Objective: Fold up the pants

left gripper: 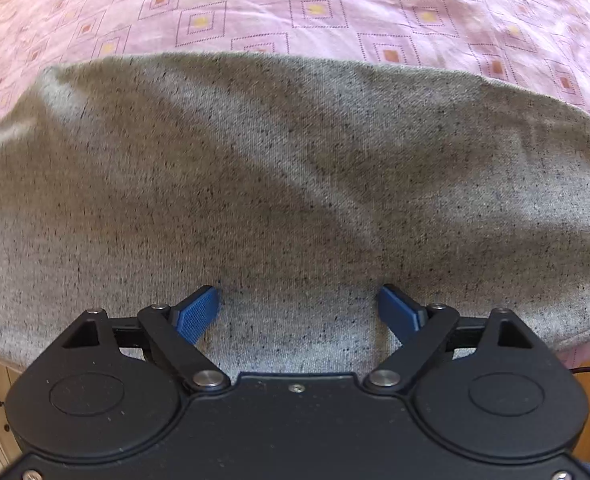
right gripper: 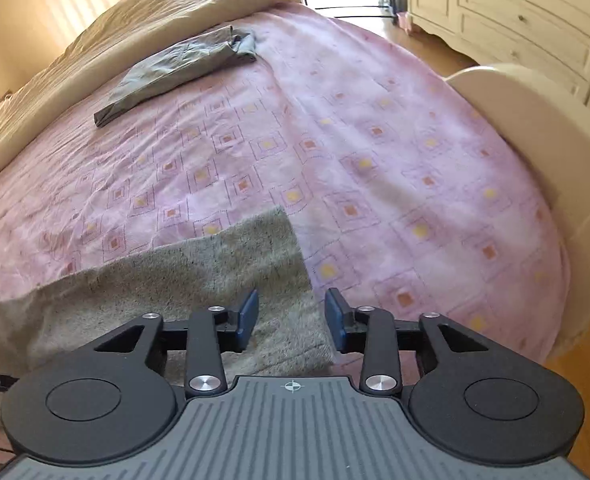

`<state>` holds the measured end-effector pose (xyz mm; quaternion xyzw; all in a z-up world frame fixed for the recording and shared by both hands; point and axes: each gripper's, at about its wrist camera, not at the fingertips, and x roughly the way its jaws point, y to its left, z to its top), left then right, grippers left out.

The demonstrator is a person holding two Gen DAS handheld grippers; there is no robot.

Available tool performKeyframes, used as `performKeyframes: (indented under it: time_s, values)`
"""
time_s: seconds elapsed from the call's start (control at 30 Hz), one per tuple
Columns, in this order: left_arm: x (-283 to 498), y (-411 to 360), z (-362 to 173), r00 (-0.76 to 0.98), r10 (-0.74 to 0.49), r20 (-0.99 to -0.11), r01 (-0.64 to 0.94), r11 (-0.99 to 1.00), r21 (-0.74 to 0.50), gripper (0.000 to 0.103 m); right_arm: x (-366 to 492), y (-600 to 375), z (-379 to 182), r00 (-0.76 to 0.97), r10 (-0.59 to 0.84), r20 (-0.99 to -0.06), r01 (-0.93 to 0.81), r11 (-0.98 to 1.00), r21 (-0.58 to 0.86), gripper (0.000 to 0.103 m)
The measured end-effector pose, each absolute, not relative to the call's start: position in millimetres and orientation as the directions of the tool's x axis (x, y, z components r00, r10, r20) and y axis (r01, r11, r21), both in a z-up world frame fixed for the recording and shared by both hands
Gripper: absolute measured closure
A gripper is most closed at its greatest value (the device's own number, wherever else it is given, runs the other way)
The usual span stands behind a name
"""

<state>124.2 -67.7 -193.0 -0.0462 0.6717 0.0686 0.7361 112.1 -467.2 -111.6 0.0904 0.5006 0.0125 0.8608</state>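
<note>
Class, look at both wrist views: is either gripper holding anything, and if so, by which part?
Nothing is held. The left gripper is wide open over the grey pants, and the right gripper is open over their corner.

the left wrist camera sits just behind the left gripper (left gripper: 298,300) and looks down, very close, at the grey pants (left gripper: 295,184); the pink bed cover (left gripper: 315,8) shows only along the top. the right wrist camera sits behind the right gripper (right gripper: 292,316), higher up, and looks far across the bed to a white cupboard (right gripper: 515,12). both views share the pants and the cover.
</note>
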Motion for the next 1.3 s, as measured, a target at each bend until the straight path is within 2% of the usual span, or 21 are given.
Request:
performKeyframes:
  time_s: [0.13,0.33,0.5,0.57,0.63,0.73,0.77,0.8,0.83,0.97,1.13,1.23,1.3]
  values:
    - [117,-70,-193,0.085,0.051,-0.995,-0.173,0.984,0.035,0.013,109,-483,-121,0.451,0.15,-0.88,0.164,0.955,0.247,0.066]
    - [116,-71,-194,0.088,0.069,-0.994,-0.181,0.982,0.053,0.009,75,-477,-131,0.426,0.282,-0.859,0.197,0.898,0.393,0.066]
    - [120,-75,-194,0.085,0.075,-0.994,-0.147,0.987,0.062,0.009,84,-464,-156,0.411,0.287,-0.865,0.257,0.874,0.412,0.066]
    - [121,-83,-189,0.079,0.077,-0.994,-0.132,0.989,0.066,0.011,94,-466,-166,0.422,0.278,-0.863,0.31,0.85,0.425,0.066]
    - [121,-87,-182,0.088,0.061,-0.994,-0.121,0.991,0.05,0.02,101,-470,-169,0.442,0.288,-0.85,0.356,0.813,0.461,0.066]
    - [124,-93,-166,0.127,0.023,-0.992,-0.123,0.992,0.008,0.02,106,-476,-172,0.457,0.312,-0.833,0.406,0.76,0.508,0.066]
    - [127,-95,-160,0.144,0.014,-0.989,-0.123,0.992,-0.004,0.02,107,-478,-172,0.46,0.33,-0.824,0.409,0.745,0.527,0.067]
    - [131,-97,-156,0.161,0.008,-0.987,-0.123,0.992,-0.012,0.02,106,-480,-172,0.474,0.34,-0.813,0.415,0.727,0.546,0.075]
    - [137,-100,-152,0.175,0.004,-0.985,-0.123,0.992,-0.017,0.02,106,-481,-172,0.479,0.341,-0.809,0.421,0.72,0.553,0.089]
    - [168,-109,-151,0.211,0.002,-0.978,-0.129,0.991,-0.026,0.02,109,-475,-155,0.482,0.343,-0.806,0.356,0.764,0.538,0.09]
    - [203,-107,-176,0.189,0.037,-0.981,-0.14,0.99,0.011,0.02,117,-466,-126,0.5,0.387,-0.774,0.241,0.797,0.554,0.09]
    - [212,-105,-186,0.184,0.056,-0.981,-0.143,0.989,0.029,0.011,123,-461,-113,0.507,0.408,-0.76,0.196,0.804,0.562,0.09]
    - [213,-106,-184,0.185,0.059,-0.981,-0.131,0.991,0.034,0.013,127,-457,-108,0.509,0.412,-0.756,0.173,0.811,0.559,0.09]
